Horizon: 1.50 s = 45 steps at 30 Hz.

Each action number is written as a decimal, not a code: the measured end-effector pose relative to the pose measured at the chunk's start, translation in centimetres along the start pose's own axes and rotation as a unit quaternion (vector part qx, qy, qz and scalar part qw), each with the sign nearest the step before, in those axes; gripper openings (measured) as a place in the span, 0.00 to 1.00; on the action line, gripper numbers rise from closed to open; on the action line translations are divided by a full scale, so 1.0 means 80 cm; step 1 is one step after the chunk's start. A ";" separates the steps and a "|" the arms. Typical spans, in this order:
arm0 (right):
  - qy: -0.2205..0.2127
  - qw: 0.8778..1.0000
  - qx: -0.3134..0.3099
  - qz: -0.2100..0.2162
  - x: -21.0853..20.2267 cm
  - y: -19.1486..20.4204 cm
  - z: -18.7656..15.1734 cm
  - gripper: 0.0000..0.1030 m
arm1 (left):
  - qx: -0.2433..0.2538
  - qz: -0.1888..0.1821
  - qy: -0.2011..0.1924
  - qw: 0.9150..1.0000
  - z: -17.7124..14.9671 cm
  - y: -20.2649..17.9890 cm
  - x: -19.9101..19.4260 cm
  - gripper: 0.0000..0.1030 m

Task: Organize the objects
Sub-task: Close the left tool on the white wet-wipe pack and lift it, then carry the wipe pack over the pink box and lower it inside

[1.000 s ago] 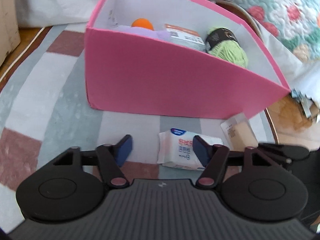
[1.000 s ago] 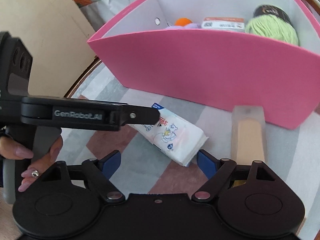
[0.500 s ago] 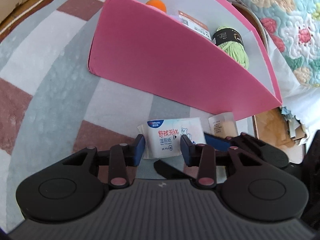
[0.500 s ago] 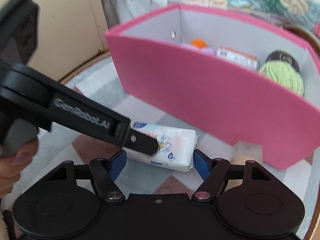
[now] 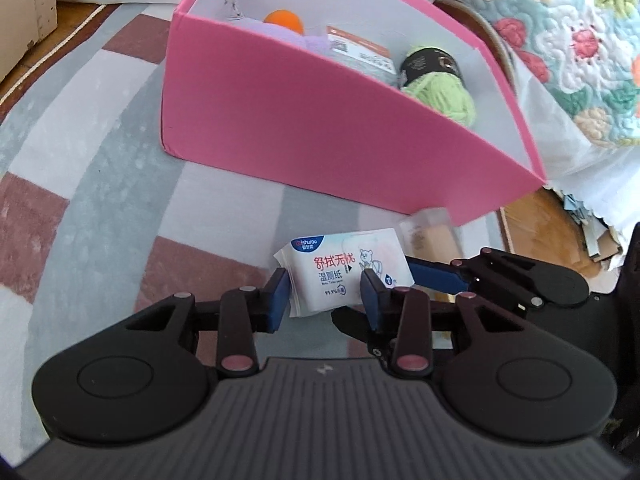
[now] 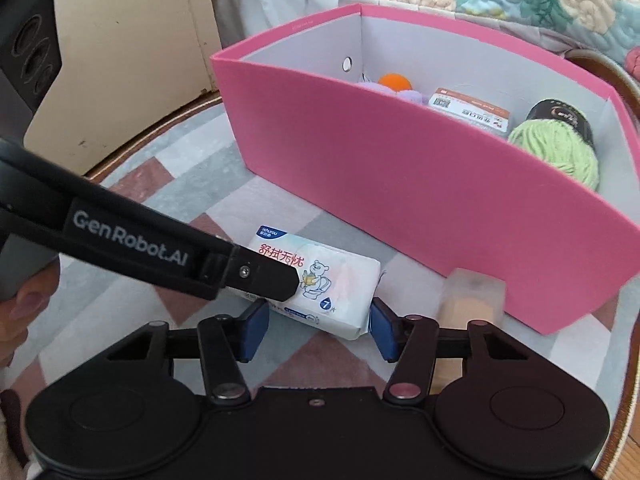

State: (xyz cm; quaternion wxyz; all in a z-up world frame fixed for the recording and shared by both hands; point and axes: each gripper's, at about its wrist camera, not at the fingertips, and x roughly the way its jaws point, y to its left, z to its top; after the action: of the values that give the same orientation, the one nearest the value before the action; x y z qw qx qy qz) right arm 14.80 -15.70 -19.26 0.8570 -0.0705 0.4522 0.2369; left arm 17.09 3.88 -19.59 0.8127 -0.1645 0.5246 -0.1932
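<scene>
Checked grey-and-maroon rug [image 5: 100,168] is carrying a big pink cardboard box [image 5: 320,120]; beside it, left tongs [image 5: 324,294] are squeezing the white wet-wipes pack [image 6: 320,284], while right tongs [image 6: 316,322] are closing around it, not quite touching.

A pink box [image 5: 320,120] with a pale white inside sits on a rug [image 5: 80,152] of grey, white and dusty-red blocks. Inside it — an orange ball [image 5: 283,20], lilac fabric [image 5: 308,42], a grey pack [image 5: 360,50] with an orange-and-white label, and lime-green yarn [image 5: 440,98] under a black band. In front lies a white wipes pack [image 5: 344,270] with blue logo, red lettering and a bear drawing. A floral quilt [image 5: 560,40] in teal, cream and coral lies behind.
</scene>
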 end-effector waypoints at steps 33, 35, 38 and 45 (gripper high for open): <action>-0.073 0.995 -0.064 0.022 -0.206 0.049 0.064 0.69 | 0.067 -0.002 -0.030 0.997 0.035 -0.126 -0.192 0.38; -0.088 0.994 -0.069 0.016 -0.217 0.048 0.075 0.70 | 0.071 0.000 -0.039 0.997 0.046 -0.133 -0.197 0.38; -0.098 0.993 -0.066 0.013 -0.226 0.044 0.092 0.72 | 0.058 0.002 -0.054 0.997 0.063 -0.137 -0.200 0.38; -0.103 0.992 -0.068 0.000 -0.223 0.030 0.139 0.79 | 0.034 0.002 -0.057 0.998 0.113 -0.142 -0.176 0.38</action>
State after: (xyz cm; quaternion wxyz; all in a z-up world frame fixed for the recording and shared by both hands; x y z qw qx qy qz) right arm 13.38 -15.98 1.82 0.8920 -0.1039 0.3448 0.2731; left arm 18.45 1.43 0.43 0.8466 -0.1466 0.4709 -0.1998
